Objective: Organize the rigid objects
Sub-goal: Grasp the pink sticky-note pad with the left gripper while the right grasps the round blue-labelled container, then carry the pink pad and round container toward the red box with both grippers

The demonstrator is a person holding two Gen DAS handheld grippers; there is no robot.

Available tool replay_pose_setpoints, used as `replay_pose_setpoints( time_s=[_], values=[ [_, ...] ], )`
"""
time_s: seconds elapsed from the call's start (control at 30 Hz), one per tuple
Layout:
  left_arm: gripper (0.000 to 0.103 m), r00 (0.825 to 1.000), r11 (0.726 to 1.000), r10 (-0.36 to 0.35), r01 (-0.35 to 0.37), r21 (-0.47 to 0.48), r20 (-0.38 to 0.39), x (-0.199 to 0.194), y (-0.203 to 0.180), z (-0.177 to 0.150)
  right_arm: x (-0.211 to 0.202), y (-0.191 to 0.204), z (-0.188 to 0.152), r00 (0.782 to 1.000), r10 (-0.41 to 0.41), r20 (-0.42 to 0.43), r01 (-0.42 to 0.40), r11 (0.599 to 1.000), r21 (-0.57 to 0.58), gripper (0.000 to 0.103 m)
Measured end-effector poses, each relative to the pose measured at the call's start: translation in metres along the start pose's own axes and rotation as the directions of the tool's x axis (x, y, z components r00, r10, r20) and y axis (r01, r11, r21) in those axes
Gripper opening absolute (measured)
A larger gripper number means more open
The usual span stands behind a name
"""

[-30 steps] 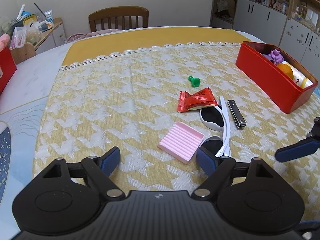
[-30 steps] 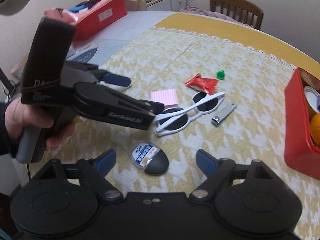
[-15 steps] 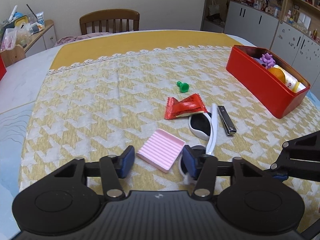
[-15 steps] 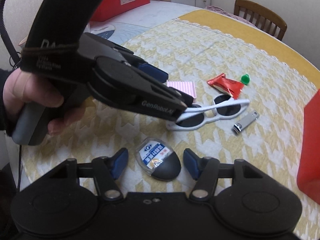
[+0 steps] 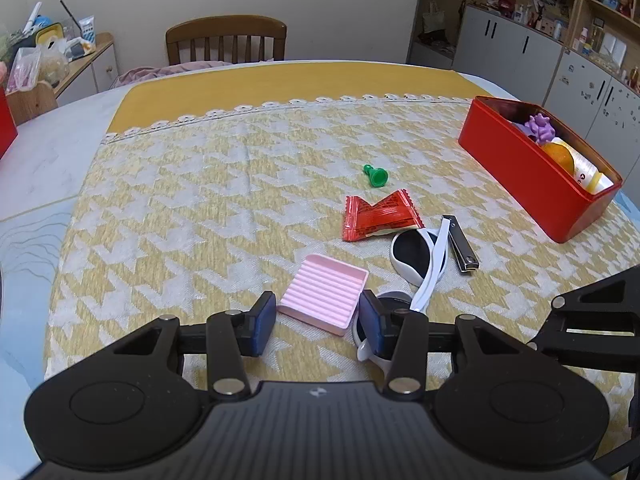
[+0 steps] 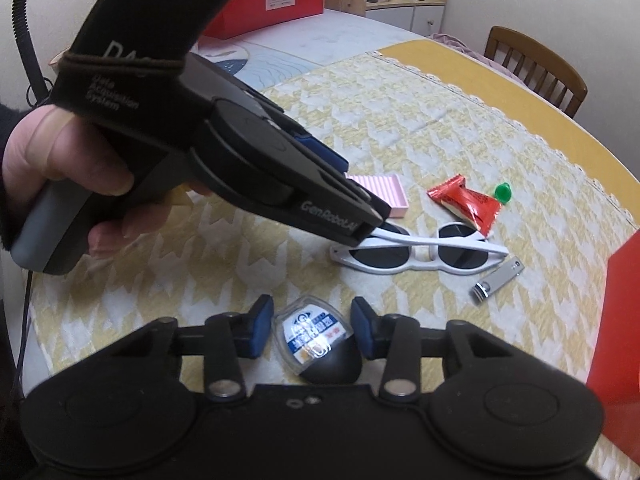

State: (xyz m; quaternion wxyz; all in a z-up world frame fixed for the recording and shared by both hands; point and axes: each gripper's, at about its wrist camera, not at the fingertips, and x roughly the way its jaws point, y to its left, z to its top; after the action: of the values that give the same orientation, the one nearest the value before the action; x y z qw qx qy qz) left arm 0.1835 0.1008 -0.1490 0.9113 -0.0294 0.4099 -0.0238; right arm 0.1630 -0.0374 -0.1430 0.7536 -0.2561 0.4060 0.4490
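A pink ridged tray (image 5: 324,294) lies on the yellow-and-white cloth between the pads of my left gripper (image 5: 317,318). Its jaws are closing and the pads meet the tray's sides. A person's hand (image 6: 60,160) holds that gripper in the right wrist view. My right gripper (image 6: 311,326) is low over a small round case (image 6: 316,344) with a clear lid and blue label. Its jaws are closing and both pads touch the case. White sunglasses (image 5: 416,256), a nail clipper (image 5: 460,244), a red wrapper (image 5: 380,216) and a green piece (image 5: 376,176) lie just beyond.
A red box (image 5: 520,176) at the right of the table holds a purple toy, an orange and a bottle. A wooden chair (image 5: 226,38) stands at the far edge. Another red box (image 6: 272,0) sits on the far left side. Cabinets line the right wall.
Both pairs of jaws have narrowed from wide apart. My left gripper has come up around the pink tray. My right gripper has sunk and rolled, bringing the round case between its pads.
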Motion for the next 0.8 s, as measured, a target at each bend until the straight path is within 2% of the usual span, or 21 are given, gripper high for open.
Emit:
replay_pose_setpoints(
  time_s=[0.43, 0.8],
  values=[
    [0.044, 1.000, 0.995, 0.022, -0.023, -0.095, -0.008, -0.019, 0.013, 0.004, -0.028, -0.036, -0.009, 0.997, -0.076, 0.033, 0.071, 0.988, 0.135, 0.034],
    [0.044, 1.000, 0.995, 0.026, -0.025, -0.100, 0.012, -0.033, 0.004, 0.010, -0.040, -0.057, -0.028, 0.995, -0.096, 0.036, 0.089, 0.983, 0.163, 0.034]
  ],
)
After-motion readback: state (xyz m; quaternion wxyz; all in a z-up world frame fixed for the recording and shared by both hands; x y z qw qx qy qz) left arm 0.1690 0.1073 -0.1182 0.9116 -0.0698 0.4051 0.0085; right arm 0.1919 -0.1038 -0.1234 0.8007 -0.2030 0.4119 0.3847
